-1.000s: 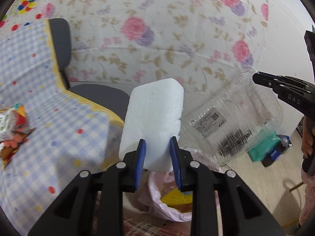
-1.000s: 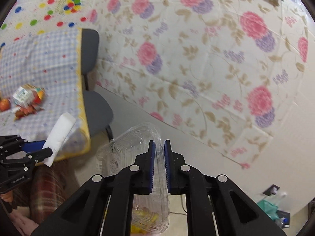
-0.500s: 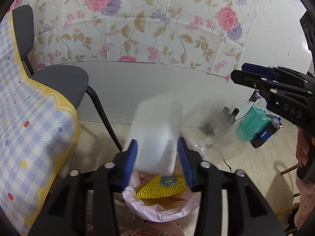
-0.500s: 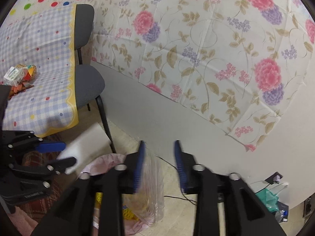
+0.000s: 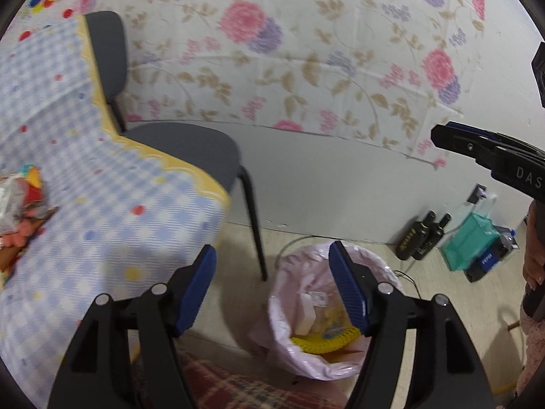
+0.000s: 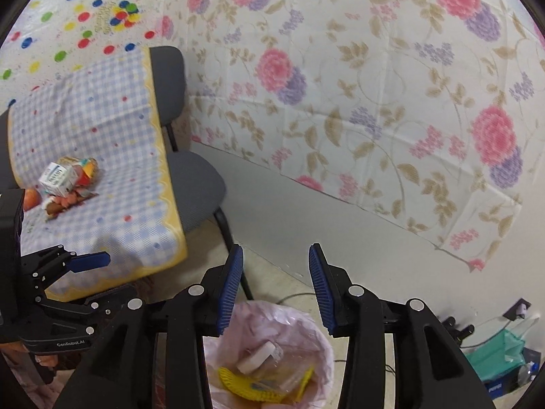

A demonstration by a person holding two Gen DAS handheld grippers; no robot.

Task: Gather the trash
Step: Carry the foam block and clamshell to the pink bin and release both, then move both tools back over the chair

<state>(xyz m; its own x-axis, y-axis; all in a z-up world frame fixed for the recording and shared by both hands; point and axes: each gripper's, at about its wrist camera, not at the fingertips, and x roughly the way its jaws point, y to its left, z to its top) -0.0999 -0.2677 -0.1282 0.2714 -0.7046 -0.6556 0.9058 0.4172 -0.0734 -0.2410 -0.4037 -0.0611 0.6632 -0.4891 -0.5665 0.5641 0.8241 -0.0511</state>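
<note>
Both grippers hang above a bin lined with a pink bag (image 5: 282,306) (image 6: 306,317). My left gripper (image 5: 272,250) (image 6: 109,277) is open, its jaws still opening with nothing between them. My right gripper (image 6: 276,248) is open and holds nothing; its fingers (image 5: 453,139) show from the side at the right edge. Inside the bag lie a white foam block (image 6: 257,356) (image 5: 308,313), a clear plastic container (image 6: 289,368) and a yellow foam net (image 5: 323,341) (image 6: 245,385). A small carton (image 6: 56,179), bright wrappers (image 5: 20,211) and a red fruit (image 6: 32,199) sit on the checked tablecloth (image 6: 102,156).
A grey chair (image 5: 190,150) (image 6: 194,184) stands between the table and the flowered wall, one leg close to the bin. Two dark bottles (image 5: 422,238), a green bag (image 5: 473,242) and a cable lie on the floor to the right. A plaid-clad lap (image 5: 221,388) fills the bottom edge.
Both grippers opened and let go. The white foam block left the left gripper and the clear container left the right one; both now lie in the bin.
</note>
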